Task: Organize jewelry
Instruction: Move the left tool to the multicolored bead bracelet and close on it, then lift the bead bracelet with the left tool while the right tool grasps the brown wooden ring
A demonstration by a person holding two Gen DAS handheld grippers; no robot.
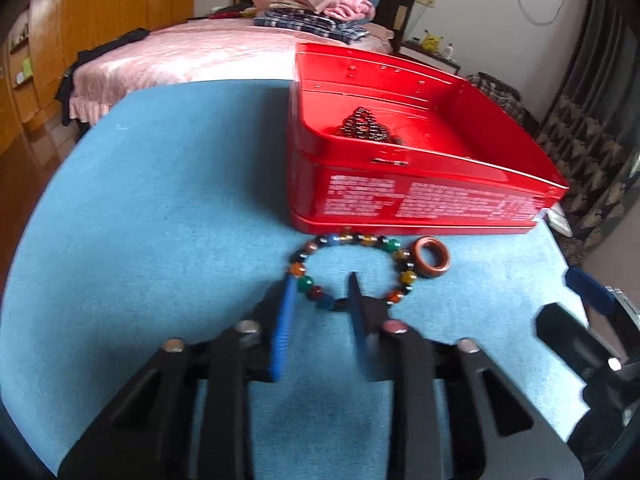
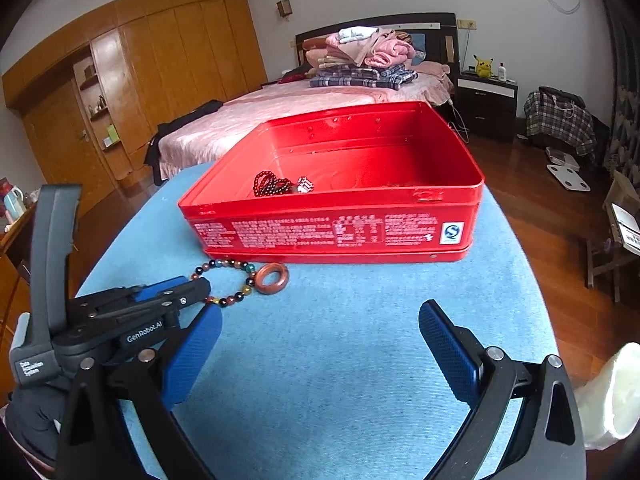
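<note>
Nearest in the left wrist view, the left gripper [image 1: 322,282] points down at the blue cloth-covered table [image 1: 160,200], its two blue-padded black fingers [image 1: 286,320] drawn in to a narrow gap. Between their tips lies the near arc of the multicoloured round-bead bracelet [image 1: 352,268], which rests flat on the cloth; the left pad stands at the beads at about 8 o'clock on the loop and the right finger at about 6 o'clock. The picture is blurred here, so whether the pads actually press the beads cannot be told.

In the right wrist view, the right gripper [image 2: 320,320] hovers over bare blue cloth with its blue-padded fingers [image 2: 448,344] spread wide and nothing between them. The left tool sits at its 9 to 10 o'clock, black-bodied, tip at the bracelet [image 2: 224,284].

Just beyond the bracelet, touching its beads at about 2 o'clock on the loop, lies a reddish-brown polished ring [image 1: 431,258], flat on the cloth.

Directly behind both, at 12 o'clock, stands the open red rectangular metal tin [image 1: 420,200] with white printed text on its near wall; the bracelet's far beads lie right at its base. Inside the tin, toward the left half of its floor, sits a heap of small dark red beads [image 2: 270,184] with a small silvery piece [image 2: 305,185] beside it.

Farther off, past the table's far edge, is a bed with a pink cover [image 2: 280,108] stacked with folded clothes [image 2: 368,60], and a wooden wardrobe [image 2: 140,60] at 10 o'clock.
</note>
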